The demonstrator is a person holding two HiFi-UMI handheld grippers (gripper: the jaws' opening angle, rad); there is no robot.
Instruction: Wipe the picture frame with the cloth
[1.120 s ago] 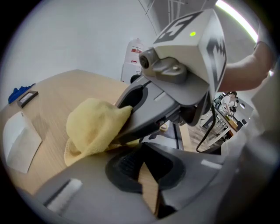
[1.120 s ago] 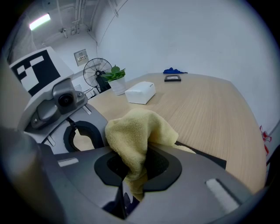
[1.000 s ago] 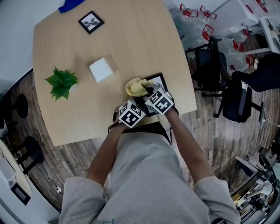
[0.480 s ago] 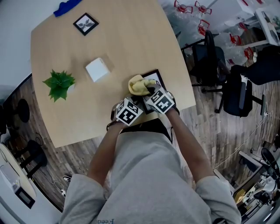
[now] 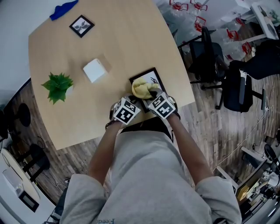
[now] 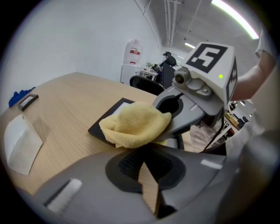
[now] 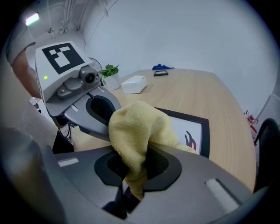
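Observation:
A black picture frame (image 5: 152, 75) lies flat near the table's front right edge. On its glass sits a bunched yellow cloth (image 5: 142, 89), and my right gripper (image 5: 152, 94) is shut on the cloth (image 7: 138, 131), which covers the left half of the frame (image 7: 194, 131). My left gripper (image 5: 133, 104) is just left of it, jaws shut, tips at the frame's near left corner (image 6: 101, 125). The cloth (image 6: 133, 124) hides whether those tips hold the frame.
Further back on the wooden table (image 5: 65, 127) are a white box (image 5: 95, 70), a small green plant (image 5: 57, 85), a second small framed picture (image 5: 81, 26) and a blue object (image 5: 63, 9). Office chairs (image 5: 205, 57) stand beyond the table's right edge.
The right gripper has dragged the cloth rightward, from the frame's left edge onto its glass. The left gripper has stayed at the frame's near corner.

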